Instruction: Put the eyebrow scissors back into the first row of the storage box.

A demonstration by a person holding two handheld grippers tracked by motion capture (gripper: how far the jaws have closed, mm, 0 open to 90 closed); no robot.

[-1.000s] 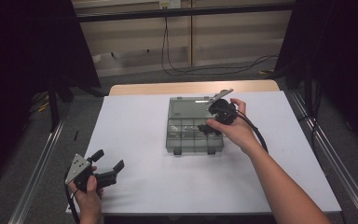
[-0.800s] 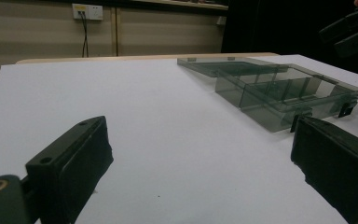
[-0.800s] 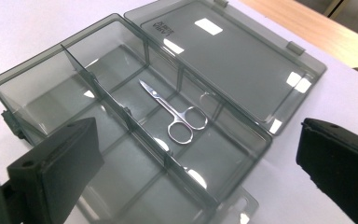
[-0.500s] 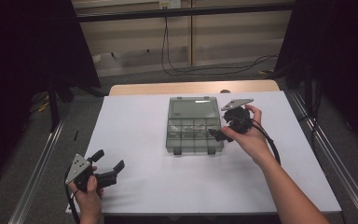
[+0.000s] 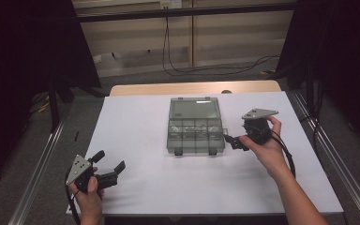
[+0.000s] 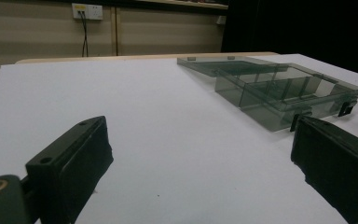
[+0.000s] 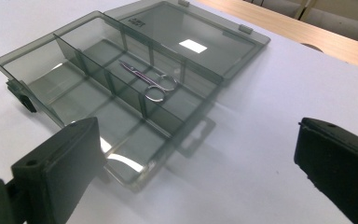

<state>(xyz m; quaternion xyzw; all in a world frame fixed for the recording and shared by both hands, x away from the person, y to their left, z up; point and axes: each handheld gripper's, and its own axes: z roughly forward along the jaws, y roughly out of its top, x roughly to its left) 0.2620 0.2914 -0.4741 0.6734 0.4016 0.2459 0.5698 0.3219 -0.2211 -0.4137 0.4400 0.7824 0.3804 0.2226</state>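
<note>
Clear grey plastic box sits mid-table on the white sheet, lid flipped open and lying flat on the far side, two dark latches on the near edge. Inside it's split by dividers into several compartments.

Right gripper view: small metal scissors lie in one of the box's long compartments next to the lid hinge, finger loops toward the box's tabbed end, blades pointing the other way. Other compartments look bare. Hang tab sticks out from the box end nearest this gripper.

Right gripper is held in the right hand just beside the box's right side, tips pointing at the box near corner, not touching it. Jaws spread wide, nothing between them. Grey plate on top; cable runs back along the forearm.

Left gripper is in the left hand well apart from the box, down at the near-left of the sheet, aimed roughly toward the box. Jaws wide apart too, holding nothing. In the left gripper view the box sits ahead and off to the right, bare white sheet between.

Bare wood table edge shows beyond the box, past the sheet's far end.
</note>
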